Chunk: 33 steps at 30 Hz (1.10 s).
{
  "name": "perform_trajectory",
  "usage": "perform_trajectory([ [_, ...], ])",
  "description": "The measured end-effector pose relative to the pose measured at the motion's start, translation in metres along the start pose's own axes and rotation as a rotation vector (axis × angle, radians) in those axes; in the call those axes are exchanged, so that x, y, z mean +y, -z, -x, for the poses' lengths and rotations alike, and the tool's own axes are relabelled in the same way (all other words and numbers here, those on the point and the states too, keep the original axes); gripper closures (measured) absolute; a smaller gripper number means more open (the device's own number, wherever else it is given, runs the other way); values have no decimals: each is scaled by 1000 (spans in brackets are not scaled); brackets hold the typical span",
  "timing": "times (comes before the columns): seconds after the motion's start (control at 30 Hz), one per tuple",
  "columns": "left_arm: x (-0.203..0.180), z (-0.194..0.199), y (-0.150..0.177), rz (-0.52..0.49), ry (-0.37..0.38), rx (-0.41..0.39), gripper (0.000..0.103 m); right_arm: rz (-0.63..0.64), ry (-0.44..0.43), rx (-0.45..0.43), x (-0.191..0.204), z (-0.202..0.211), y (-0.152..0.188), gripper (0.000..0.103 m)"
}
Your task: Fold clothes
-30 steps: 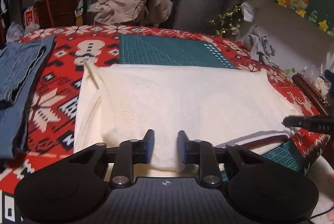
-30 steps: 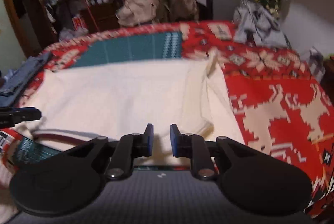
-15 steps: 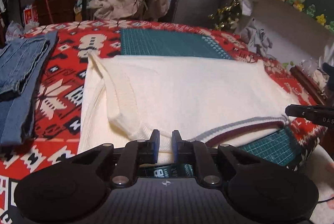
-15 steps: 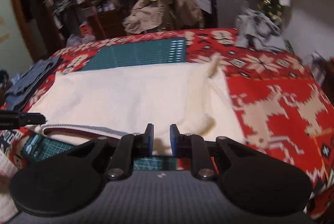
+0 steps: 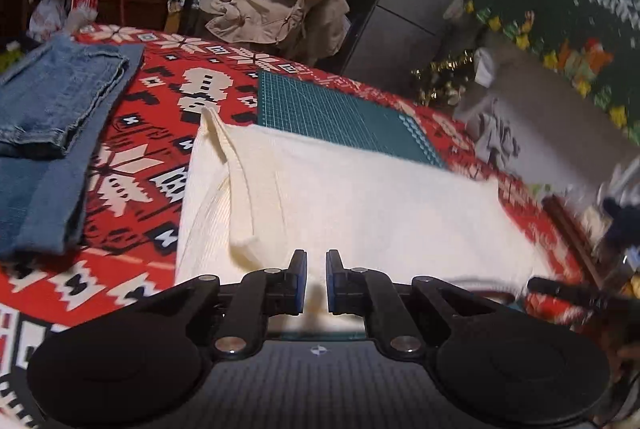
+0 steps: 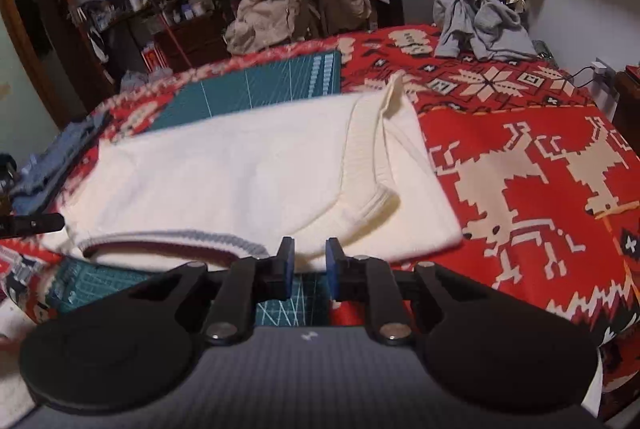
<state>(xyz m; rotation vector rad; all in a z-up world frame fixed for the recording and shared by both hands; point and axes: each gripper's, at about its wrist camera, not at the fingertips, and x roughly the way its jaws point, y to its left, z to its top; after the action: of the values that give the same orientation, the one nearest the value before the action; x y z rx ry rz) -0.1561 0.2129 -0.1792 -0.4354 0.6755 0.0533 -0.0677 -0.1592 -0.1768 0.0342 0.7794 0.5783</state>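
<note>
A cream knit sweater (image 5: pixel 360 205) lies spread on a green cutting mat (image 5: pixel 332 109), its sleeves folded inward. In the left wrist view my left gripper (image 5: pixel 316 259) sits at the sweater's near edge, jaws closing with the cloth pinched between the blue pads. In the right wrist view the sweater (image 6: pixel 240 169) shows its grey and maroon striped collar (image 6: pixel 176 237) at the near left. My right gripper (image 6: pixel 310 247) holds the near edge beside the folded right sleeve, with cloth between its tips and the mat showing below.
A red patterned tablecloth (image 6: pixel 520 169) covers the table. Folded blue jeans (image 5: pixel 52 117) lie at the left. A grey garment (image 6: pixel 480 25) is heaped at the far right corner. Behind the table, a beige jacket (image 5: pixel 280 1) hangs over a chair among cluttered shelves.
The left jaws narrowed onto the sweater's near edge and the left hand shifted and rolled, so the striped collar left its view. The right gripper kept its hold and barely moved.
</note>
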Motion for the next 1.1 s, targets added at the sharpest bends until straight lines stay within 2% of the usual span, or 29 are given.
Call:
perform_trajectory([
  [0.1, 13, -16, -1, 61, -35, 31, 95, 3, 8, -12, -2, -4, -7, 84],
  [0.17, 22, -18, 1, 100, -39, 29, 100, -7, 5, -15, -4, -9, -13, 84],
  [0.23, 29, -13, 3, 128, -31, 24, 100, -31, 4, -8, -10, -14, -14, 84],
  [0.4, 45, 3, 8, 162, -106, 24, 100, -84, -5, 9, -31, -20, -11, 84],
  [0.5, 57, 13, 10, 219, -108, 21, 100, -106, 51, 16, -43, -15, -10, 75],
  [0.57, 61, 20, 9, 240, -101, 20, 100, -140, 64, 8, -55, -8, -8, 75],
  [0.63, 61, 27, 8, 237, -102, 24, 97, -169, 78, 1, -66, -1, -7, 75],
  [0.67, 61, 30, 7, 229, -107, 26, 88, -183, 86, -2, -72, 2, -7, 75],
  [0.7, 60, 32, 6, 217, -118, 30, 72, -194, 94, -3, -77, 3, -7, 72],
  [0.73, 59, 34, 5, 201, -133, 35, 69, -203, 104, -3, -81, 3, -7, 70],
  [0.9, 61, 29, 2, 127, -181, 94, 67, -217, 89, 10, -87, -7, -10, 71],
  [1.03, 60, 21, 2, 97, -166, 97, 67, -192, 78, 19, -83, -14, -12, 71],
  [1.07, 59, 20, 1, 97, -158, 98, 70, -185, 81, 19, -81, -15, -13, 72],
  [1.1, 59, 19, 1, 101, -147, 100, 78, -176, 90, 22, -80, -15, -13, 79],
])
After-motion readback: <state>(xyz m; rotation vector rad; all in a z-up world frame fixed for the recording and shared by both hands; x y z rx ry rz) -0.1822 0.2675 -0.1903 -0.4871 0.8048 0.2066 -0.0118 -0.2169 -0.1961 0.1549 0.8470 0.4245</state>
